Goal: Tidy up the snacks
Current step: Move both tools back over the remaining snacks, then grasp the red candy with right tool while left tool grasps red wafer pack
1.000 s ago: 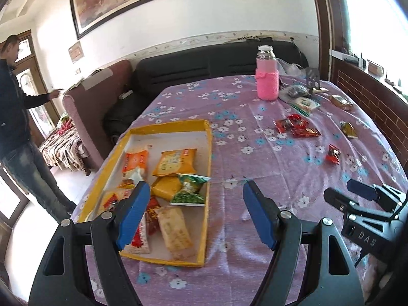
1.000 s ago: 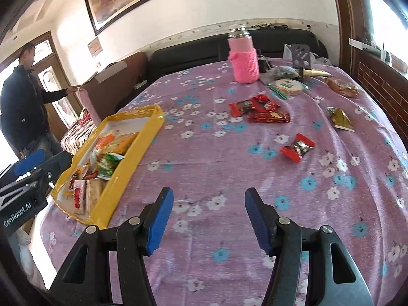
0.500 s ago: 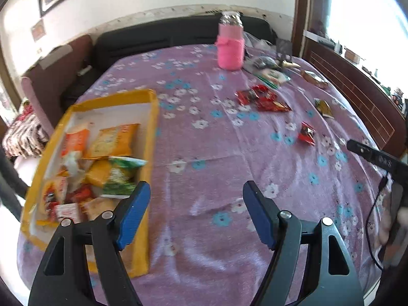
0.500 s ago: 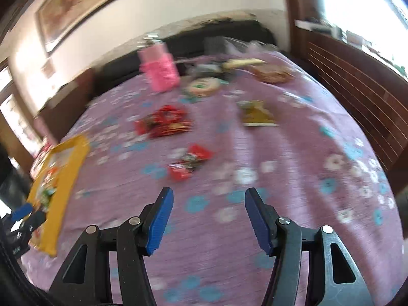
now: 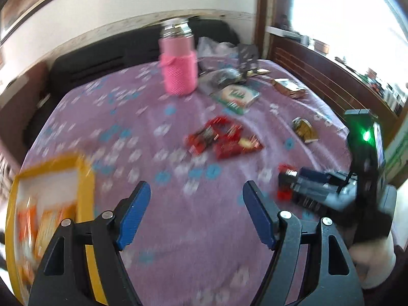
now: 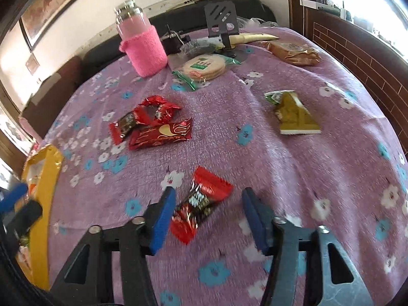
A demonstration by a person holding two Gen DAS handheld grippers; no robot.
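Tongs, right: my right tongs (image 6: 207, 216) spread wide, low over the surface (image 6: 306, 168), holding nothing.
Tongs, left: my left tongs (image 5: 196, 214) also wide and empty, hovering above bare cloth just beside the tray.
Nearest snack: red-wrapped candy (image 6: 200, 204) lies between my right fingers, closer to the left one; I cannot tell if a pad touches it. I judge this the next pick.
Tray: yellow tray (image 5: 85, 178) at my left edge, with orange packets (image 5: 48, 225) inside. That part looks done; the view is blurred, so no count.
Middle ground: cluster of red wrappers (image 6: 150, 125), overlapping one another, not yet sorted.
Right of middle: olive-green triangular packet (image 6: 293, 113), alone, well apart from the red cluster.
Far: round crackers in a green pack (image 6: 205, 67), a brown wrapped pack (image 6: 293, 49) near the far edge, both untouched.
Far, not snacks: pink-sleeved bottle (image 6: 142, 48) upright; black stand (image 6: 221, 17) behind the crackers.
Progress: partway by my reading; several snacks lie loose outside the tray.
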